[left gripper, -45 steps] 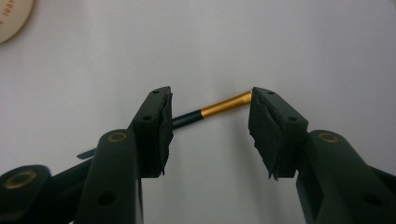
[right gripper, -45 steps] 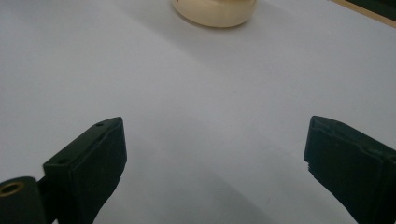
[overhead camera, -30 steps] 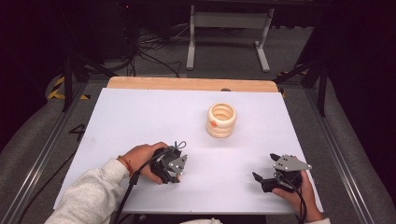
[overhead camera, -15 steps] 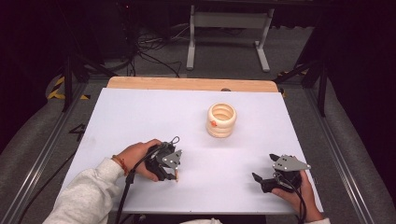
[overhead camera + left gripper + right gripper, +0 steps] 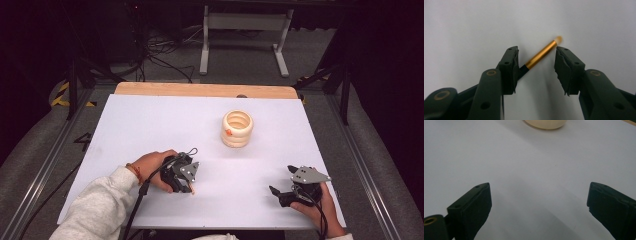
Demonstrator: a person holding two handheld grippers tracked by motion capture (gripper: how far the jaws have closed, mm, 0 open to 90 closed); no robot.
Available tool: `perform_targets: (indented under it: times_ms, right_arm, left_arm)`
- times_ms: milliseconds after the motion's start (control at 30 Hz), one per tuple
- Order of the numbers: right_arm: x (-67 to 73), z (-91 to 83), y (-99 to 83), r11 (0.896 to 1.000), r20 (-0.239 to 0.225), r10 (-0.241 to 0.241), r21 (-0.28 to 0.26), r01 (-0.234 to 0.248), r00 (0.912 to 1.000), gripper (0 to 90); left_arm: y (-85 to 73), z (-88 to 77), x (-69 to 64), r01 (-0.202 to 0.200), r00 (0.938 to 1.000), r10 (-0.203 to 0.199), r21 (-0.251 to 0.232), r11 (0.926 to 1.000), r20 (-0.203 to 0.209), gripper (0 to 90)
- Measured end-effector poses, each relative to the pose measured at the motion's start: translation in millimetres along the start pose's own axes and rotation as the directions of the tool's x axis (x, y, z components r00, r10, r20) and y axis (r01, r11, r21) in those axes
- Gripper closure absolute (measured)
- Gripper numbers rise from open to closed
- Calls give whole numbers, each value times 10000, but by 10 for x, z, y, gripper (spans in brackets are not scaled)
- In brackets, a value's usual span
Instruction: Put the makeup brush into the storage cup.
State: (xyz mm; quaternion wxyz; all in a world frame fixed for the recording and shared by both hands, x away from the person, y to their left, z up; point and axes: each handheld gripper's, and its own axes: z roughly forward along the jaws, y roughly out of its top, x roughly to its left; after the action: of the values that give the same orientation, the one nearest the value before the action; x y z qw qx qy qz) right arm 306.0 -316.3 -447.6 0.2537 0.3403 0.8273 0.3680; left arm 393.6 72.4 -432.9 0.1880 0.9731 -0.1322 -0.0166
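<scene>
Gold-banded stick point(image 5: 541, 53): lies between left gripper point(image 5: 536, 67) jaws, which have just narrowed, not yet clamped.
Right gripper point(image 5: 539, 202): wide open, idle.
Next: pickup likely.

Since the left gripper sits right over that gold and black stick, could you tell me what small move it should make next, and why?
Probably close the left gripper a little further. Its jaws have just been closing, and the gold and black stick lies slantwise on the white table between them, near the left pad, with a gap at the right pad. The right gripper waits open.
</scene>
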Motion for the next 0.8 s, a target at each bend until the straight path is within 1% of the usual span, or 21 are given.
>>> perform_targets:
  times_ms: [33, 67, 100, 133, 233, 300, 333, 367, 400, 433, 500, 533, 567, 600, 633, 700, 733, 767, 800]
  right_arm:
    - [5, 3, 2, 10000, -15, -9, 21, 9, 10000, 64]
    - [5, 6, 3, 10000, -44, -47, 22, 47, 10000, 64]
    - [9, 9, 4, 10000, -46, -59, 40, 59, 10000, 64]
    - [12, 11, 5, 10000, -49, -69, 54, 69, 10000, 64]
    - [19, 14, 8, 9999, -65, -94, 99, 94, 9999, 64]
    - [23, 7, 10, 9999, -26, -131, 33, 131, 9999, 65]
    - [23, -13, 13, 9997, 57, -159, -195, 160, 9999, 67]
    - [17, -26, 17, 9992, 48, -112, -386, 113, 9999, 67]
    - [11, -40, 22, 9987, 65, -25, -511, 28, 10000, 67]
    - [11, -40, 22, 9987, 65, -25, -511, 28, 10000, 67]
    - [13, -39, 19, 9992, 113, -92, -380, 96, 9999, 67]
    - [18, -38, 16, 9994, 95, -108, -317, 111, 9999, 67]
    - [20, -37, 16, 9995, 80, -126, -288, 128, 9999, 67]
    - [20, -36, 19, 9995, 77, -116, -290, 118, 9999, 68]
    - [20, -38, 22, 9995, 63, -92, -314, 94, 9999, 67]
    - [16, -42, 24, 9994, 37, -71, -339, 72, 10000, 67]
    - [14, -45, 24, 9994, 65, -81, -336, 83, 9999, 67]
    - [9, -50, 23, 9994, 73, -58, -343, 61, 10000, 67]
    - [9, -50, 23, 9994, 73, -58, -343, 61, 10000, 67]
  left_arm:
    - [-4, -1, 8, -8, 10000, 8, -38, 10000, 9, 596]
    - [-1, -5, 8, -29, 10000, 29, 15, 10000, 15, 608]
    - [8, -1, 3, 67, 9999, -68, 52, 10000, 94, 613]
    - [19, -1, -4, 92, 9999, -93, 121, 9999, 78, 622]
    - [88, 3, -20, 5, 9999, -15, 577, 9983, 161, 666]
    - [138, 8, -47, -261, 9996, 248, 861, 9959, 161, 720]
    - [150, 2, -47, -491, 9988, 493, 978, 9940, 2, 784]
    - [150, 2, -47, -491, 9988, 493, 978, 9940, 2, 837]
    - [157, 3, -45, -541, 9985, 545, 1024, 9933, -4, 837]
    - [157, 3, -45, -541, 9985, 545, 1024, 9933, -4, 837]
    - [167, 3, -57, -582, 9982, 595, 1100, 9922, -84, 837]
    - [174, 2, -75, -497, 9984, 524, 1136, 9923, -210, 837]
    - [174, 2, -75, -497, 9984, 524, 1136, 9923, -210, 838]
    - [178, -2, -84, -482, 9978, 532, 1170, 9920, -406, 838]
    - [183, -17, -82, -474, 9959, 565, 1247, 9911, -702, 838]
    - [184, -56, -75, -278, 9941, 382, 1020, 9944, -1019, 838]
    - [189, -82, -58, -374, 9930, 474, 932, 9949, -1079, 838]
    - [189, -82, -58, -374, 9930, 474, 932, 9949, -1079, 838]
    - [193, -113, -54, -339, 9911, 437, 790, 9963, -1256, 838]
